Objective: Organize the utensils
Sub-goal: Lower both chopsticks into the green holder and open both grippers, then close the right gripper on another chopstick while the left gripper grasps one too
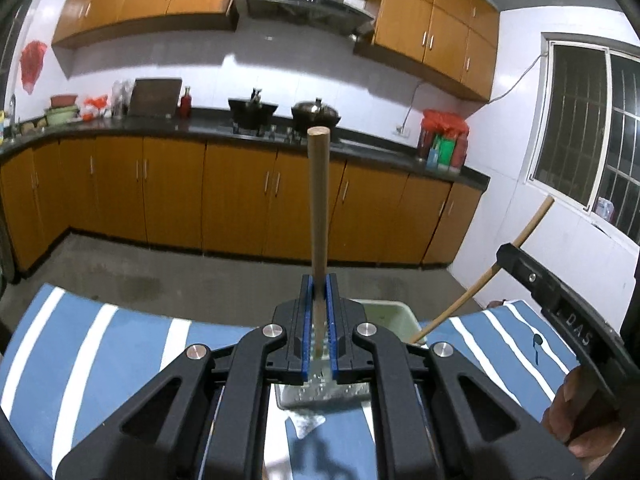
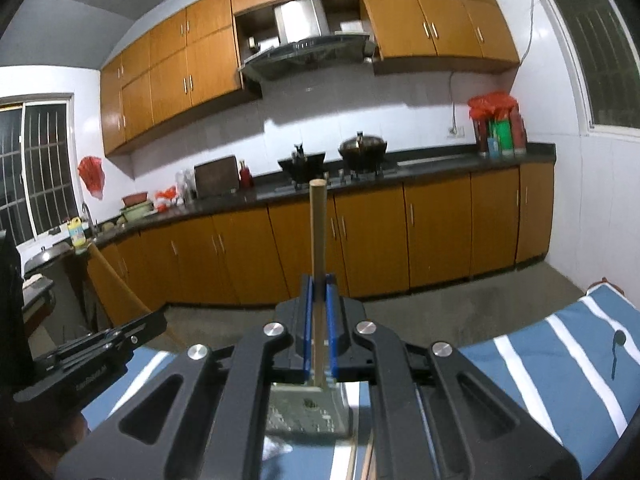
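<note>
In the left wrist view my left gripper [image 1: 319,280] is shut on a round wooden stick [image 1: 318,200] that points up and away between the blue pads. My right gripper [image 1: 508,256], held by a hand at the right edge, is shut on a second wooden stick [image 1: 476,286] that slants down toward a pale green bin [image 1: 390,310]. The right wrist view shows the right gripper [image 2: 319,280] with its stick [image 2: 317,232] upright in the jaws. The left gripper [image 2: 156,320] sits low at the left with its stick [image 2: 114,280]. Both hover over a table with a blue and white striped cloth [image 1: 100,344].
A shiny metal container [image 1: 320,394] [image 2: 308,408] lies on the cloth right under the jaws. More thin sticks [image 2: 360,460] show at the bottom edge. Beyond the table are a concrete floor, orange cabinets and a dark counter [image 1: 160,124] with pots.
</note>
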`<state>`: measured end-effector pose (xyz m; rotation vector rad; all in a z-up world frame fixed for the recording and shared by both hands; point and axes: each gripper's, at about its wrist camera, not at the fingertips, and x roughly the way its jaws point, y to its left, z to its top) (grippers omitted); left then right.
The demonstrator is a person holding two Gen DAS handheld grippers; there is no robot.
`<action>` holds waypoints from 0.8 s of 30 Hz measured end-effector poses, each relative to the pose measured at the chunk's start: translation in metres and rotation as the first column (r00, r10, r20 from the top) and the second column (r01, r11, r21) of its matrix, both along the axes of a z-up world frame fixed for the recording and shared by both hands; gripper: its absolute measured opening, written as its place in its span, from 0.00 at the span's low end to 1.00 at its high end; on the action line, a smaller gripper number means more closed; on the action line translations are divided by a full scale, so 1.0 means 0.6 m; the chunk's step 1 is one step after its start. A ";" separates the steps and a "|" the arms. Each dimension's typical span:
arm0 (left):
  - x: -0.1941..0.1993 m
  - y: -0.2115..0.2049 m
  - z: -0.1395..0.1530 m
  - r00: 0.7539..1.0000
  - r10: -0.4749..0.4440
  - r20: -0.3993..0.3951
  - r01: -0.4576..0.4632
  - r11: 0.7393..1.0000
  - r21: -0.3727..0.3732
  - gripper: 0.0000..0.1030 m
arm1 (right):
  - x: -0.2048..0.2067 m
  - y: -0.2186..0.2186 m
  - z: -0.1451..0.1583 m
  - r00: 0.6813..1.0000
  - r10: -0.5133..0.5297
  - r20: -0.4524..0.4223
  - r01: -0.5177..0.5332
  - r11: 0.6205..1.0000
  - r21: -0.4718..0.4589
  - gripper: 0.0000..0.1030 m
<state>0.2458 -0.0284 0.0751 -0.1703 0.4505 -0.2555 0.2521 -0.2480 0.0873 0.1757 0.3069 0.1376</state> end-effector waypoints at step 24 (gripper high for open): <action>-0.130 0.121 -0.015 0.982 0.187 0.009 -0.187 0.982 0.017 0.55 | -0.115 -0.089 -0.111 0.964 -0.106 -0.242 0.101 0.994 -0.033 0.35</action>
